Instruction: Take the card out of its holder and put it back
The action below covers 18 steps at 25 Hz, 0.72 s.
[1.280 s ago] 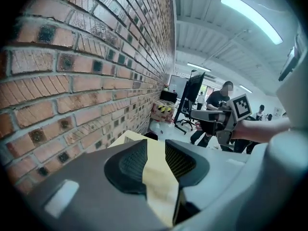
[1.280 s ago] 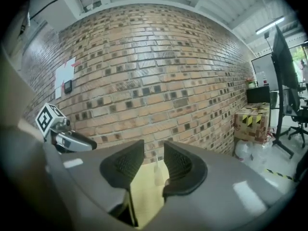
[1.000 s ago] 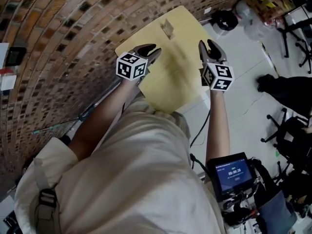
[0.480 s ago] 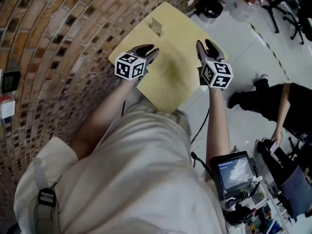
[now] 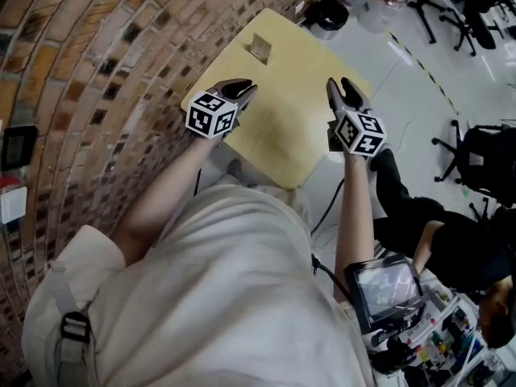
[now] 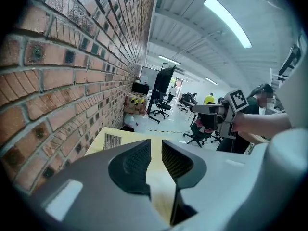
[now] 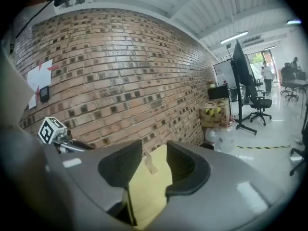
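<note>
brick wall [image 5: 97, 71]: fills the left of the head view and runs along the table's left edge.
left gripper [image 5: 244, 89]: over the table's left edge, at about 7 o'clock from the card holder and well apart from it. It points toward 1 o'clock.
left jaws: in the left gripper view the left gripper [image 6: 155, 146] shows only a narrow slit between its pads. They have just been closing. Nothing is in the slit, only bare table beyond it.
table [image 5: 290, 127]: a pale yellow top lying cornerwise, its far corner toward 12 o'clock.
card holder [image 5: 260, 47]: upright near the table's far corner, touched by neither gripper. In the right gripper view it is a small pale slip [image 7: 150, 162] seen far off through the gap between the jaws.
card: cannot be told apart from the holder at this size. A barcoded face [image 6: 113, 141] shows on the holder in the left gripper view, at about 10 o'clock from the jaws.
right gripper [image 5: 339, 87]: over the table's right edge, at about 4 o'clock from the holder, level with the left gripper.
right jaws: wide apart in the right gripper view [image 7: 154, 148]. They have just been opening and grip nothing.
screen [image 5: 385, 285]: lit, at about 5 o'clock, beside the right forearm.
bystander [image 5: 435, 240]: in dark clothes, on the floor side at 4 o'clock.
office chair [image 5: 488, 160]: at 3 o'clock, well apart from the table.
</note>
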{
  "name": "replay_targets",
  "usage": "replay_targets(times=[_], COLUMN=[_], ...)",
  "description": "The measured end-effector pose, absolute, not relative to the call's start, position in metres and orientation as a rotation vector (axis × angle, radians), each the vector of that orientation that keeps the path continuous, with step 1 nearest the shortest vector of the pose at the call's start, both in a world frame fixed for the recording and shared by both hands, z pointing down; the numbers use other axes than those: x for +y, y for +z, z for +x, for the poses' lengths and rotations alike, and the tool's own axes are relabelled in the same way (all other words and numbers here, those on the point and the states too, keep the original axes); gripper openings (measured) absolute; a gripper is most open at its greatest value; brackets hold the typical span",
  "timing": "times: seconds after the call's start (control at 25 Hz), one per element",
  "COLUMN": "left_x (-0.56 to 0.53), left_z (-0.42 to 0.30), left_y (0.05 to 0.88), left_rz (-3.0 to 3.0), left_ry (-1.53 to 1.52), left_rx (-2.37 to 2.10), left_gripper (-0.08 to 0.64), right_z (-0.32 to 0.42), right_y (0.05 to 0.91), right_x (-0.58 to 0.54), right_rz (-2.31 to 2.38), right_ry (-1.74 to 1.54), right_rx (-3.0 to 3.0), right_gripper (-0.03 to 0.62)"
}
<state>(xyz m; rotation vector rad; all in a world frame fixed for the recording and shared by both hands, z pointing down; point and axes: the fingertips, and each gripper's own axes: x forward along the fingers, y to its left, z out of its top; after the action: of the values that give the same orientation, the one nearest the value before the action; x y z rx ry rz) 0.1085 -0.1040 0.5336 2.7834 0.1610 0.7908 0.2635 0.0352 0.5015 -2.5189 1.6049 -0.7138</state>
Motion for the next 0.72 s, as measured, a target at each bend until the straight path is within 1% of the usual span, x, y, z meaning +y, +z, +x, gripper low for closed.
replay_targets(times=[0.24, 0.4, 0.56, 0.72], left_x=[-0.126, -0.139, -0.141, -0.134], left_z=[0.065, 0.065, 0.041, 0.027], left_y=[0.531, 0.516, 0.506, 0.501], left_rz=[2.788, 2.796, 2.757, 2.752], left_ry=[0.768, 0.664, 0.611, 0.586], left_rx=[0.208, 0.255, 0.294, 0.366], left_gripper=[0.074, 0.044, 0.021, 0.021], right_z=[0.21, 0.202, 0.171, 0.15], right_y=[0.497, 0.48, 0.475, 0.466], right_x=[0.04, 0.05, 0.071, 0.089], right_rz=[-2.556, -2.642, -2.705, -2.758], right_ry=[-0.725, -0.669, -0.668, -0.614], right_rx=[1.574, 1.518, 1.413, 1.306], right_gripper=[0.155, 0.155, 0.155, 0.155])
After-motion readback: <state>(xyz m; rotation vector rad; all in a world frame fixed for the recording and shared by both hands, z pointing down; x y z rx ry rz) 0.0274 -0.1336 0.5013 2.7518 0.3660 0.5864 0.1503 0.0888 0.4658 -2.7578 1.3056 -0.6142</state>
